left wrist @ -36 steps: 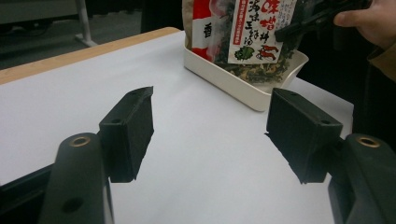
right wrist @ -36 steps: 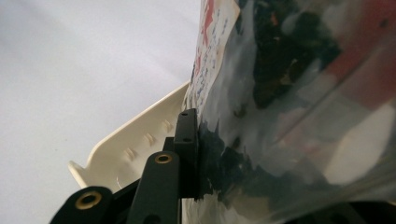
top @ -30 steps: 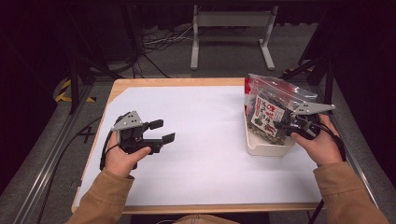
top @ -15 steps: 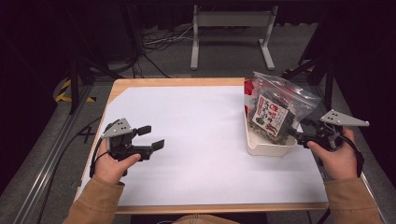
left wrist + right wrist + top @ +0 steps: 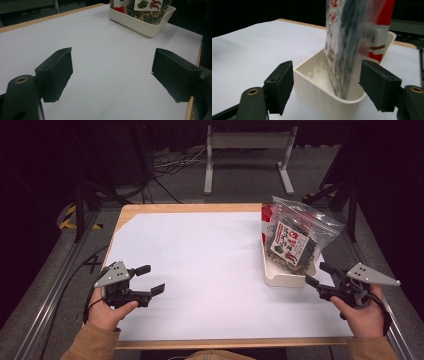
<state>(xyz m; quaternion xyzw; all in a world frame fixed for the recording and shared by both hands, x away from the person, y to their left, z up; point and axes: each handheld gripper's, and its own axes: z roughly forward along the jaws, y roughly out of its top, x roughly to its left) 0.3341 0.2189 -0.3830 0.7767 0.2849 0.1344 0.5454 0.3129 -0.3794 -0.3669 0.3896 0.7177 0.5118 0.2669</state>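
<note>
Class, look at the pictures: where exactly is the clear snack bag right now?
In the high view, the snack bag stands in the white tray at the table's right side, just beyond the open right gripper.

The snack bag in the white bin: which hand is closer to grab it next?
Right. The right gripper sits open just beside the white bin holding the snack bag; the left gripper is far across the table.

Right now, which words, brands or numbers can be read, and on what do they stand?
No text can be read for certain.
Label on the clear snack bag in the white bin: red and black characters, too small and blurred to read.
Red package behind the bag: no legible print.
</note>
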